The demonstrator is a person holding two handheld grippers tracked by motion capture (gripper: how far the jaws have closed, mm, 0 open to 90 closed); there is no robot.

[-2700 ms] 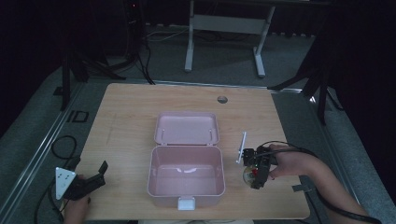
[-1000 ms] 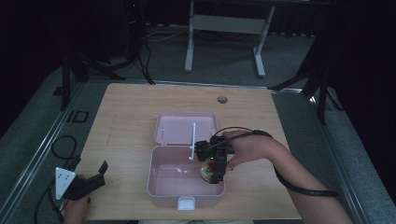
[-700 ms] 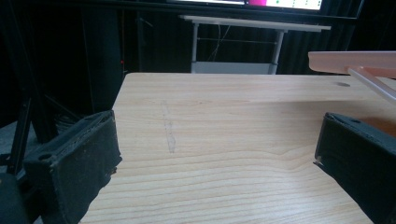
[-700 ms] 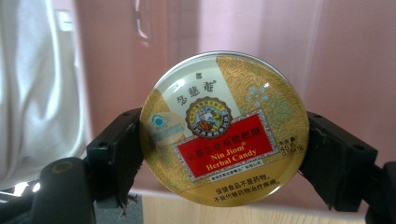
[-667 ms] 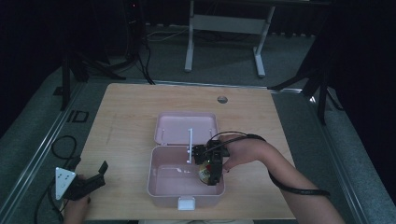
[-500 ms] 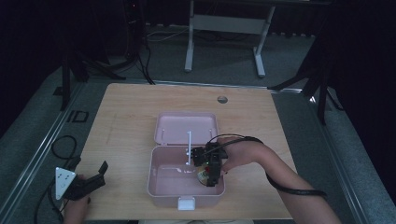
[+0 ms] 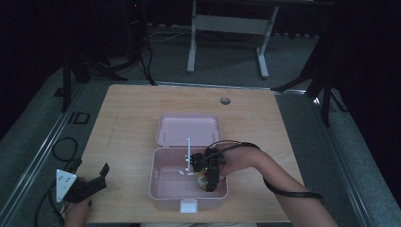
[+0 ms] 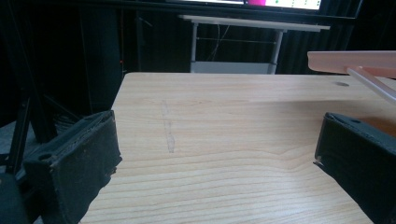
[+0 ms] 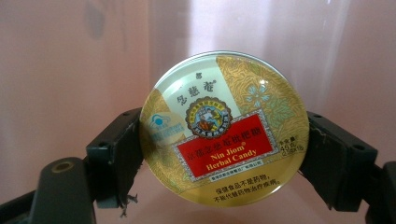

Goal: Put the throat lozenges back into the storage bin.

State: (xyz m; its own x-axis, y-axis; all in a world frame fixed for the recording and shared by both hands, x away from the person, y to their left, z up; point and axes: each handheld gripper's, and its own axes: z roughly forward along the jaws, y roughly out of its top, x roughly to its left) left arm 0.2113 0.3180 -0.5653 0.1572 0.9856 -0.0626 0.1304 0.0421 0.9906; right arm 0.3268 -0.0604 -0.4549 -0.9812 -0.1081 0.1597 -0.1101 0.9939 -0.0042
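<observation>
A pink box stands open at the table's front middle, its lid laid back behind it. My right gripper reaches down into the box, shut on a round gold candy tin. In the right gripper view the tin sits squeezed between both jaws, its red label facing the camera, with the pink box wall behind. My left gripper rests open at the table's front left corner. In the left gripper view its jaws stand wide apart over bare wood.
The wooden table has a cable hole at the back. A white latch sits on the box's front. A desk frame and stands occupy the dark floor behind. The box edge shows at right in the left gripper view.
My right gripper carried the tin from the table right of the box leftward and down into the box. The left gripper has stayed still.
</observation>
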